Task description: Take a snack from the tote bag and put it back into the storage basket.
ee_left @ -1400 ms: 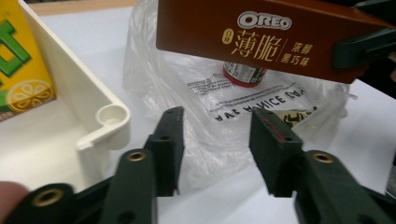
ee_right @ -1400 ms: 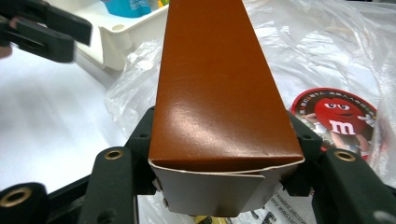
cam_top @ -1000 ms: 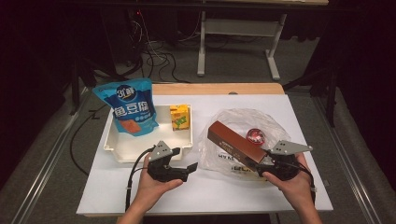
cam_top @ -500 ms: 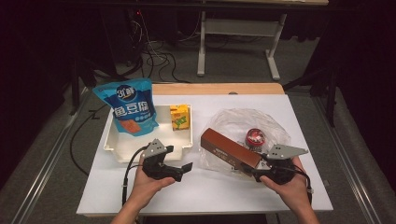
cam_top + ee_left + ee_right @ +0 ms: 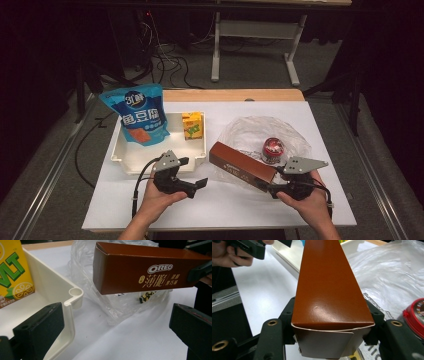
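A tray (image 5: 125, 155) stands on the left half of the table (image 5: 235, 205). In the tray, a snack bag (image 5: 136, 114) leans at the back left corner, and a drink carton (image 5: 192, 125) stands at the back right corner. To the right of the tray lies a plastic bag (image 5: 260, 131), spread flat on the table. A can (image 5: 273, 149) rests on this plastic bag. A biscuit box (image 5: 241, 166) is over the near edge of the plastic bag, between the tray and the can; its far end points toward the tray. The left gripper (image 5: 199, 179) is in front of the tray, near its right corner. The right gripper (image 5: 270, 188) is at the near right end of the box, in front of the can.
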Demonstrator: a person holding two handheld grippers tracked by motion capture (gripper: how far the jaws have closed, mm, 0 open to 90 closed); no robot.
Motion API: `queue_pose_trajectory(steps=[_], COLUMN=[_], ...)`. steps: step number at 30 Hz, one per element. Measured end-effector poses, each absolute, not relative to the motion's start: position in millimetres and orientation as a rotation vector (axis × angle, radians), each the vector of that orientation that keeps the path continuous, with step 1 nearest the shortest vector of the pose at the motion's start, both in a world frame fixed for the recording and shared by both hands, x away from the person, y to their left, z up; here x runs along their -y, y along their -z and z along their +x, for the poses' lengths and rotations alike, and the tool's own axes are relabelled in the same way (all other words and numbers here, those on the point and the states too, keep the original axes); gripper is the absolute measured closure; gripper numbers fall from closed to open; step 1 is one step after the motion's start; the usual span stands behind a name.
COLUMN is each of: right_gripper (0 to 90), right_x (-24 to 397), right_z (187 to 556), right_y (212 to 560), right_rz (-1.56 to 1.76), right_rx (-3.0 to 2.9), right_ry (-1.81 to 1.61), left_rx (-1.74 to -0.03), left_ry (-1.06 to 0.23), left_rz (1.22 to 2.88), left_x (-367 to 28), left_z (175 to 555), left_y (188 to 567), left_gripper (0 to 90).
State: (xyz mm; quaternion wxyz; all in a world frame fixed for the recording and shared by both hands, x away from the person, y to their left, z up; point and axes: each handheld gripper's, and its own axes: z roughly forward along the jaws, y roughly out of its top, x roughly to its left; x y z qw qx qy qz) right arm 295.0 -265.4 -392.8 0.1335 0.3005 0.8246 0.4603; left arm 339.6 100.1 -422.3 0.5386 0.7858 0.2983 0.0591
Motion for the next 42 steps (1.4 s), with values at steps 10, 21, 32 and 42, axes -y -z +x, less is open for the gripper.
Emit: queue_pose_trajectory(steps=[10,21,32,42], right_gripper=[44.9,44.9,44.9,45.0], right_x=[261.5,254.3,251.7,245.5], right_z=[292.4,289.2,289.5,289.1], right_y=[392.1,392.4,395.4,398.3], right_rz=[0.79,0.708,0.667,0.616], right_rx=[-2.425,-2.464,-2.495,-2.538], right_ry=[-1.365,-1.399,-1.437,-1.432], left_rx=[-0.66,-0.605,-0.57,-0.521], left_ry=[-0.109,-0.081,-0.037,-0.031], left_rz=[1.884,1.886,1.885,1.907], left_x=[-99.5,-100.9,-100.1,-96.9], left_z=[339.8,340.6,343.7,343.1], left_y=[424.7,427.1,431.1,434.5], left_gripper=[0.2,0.2,0.2,0.4])
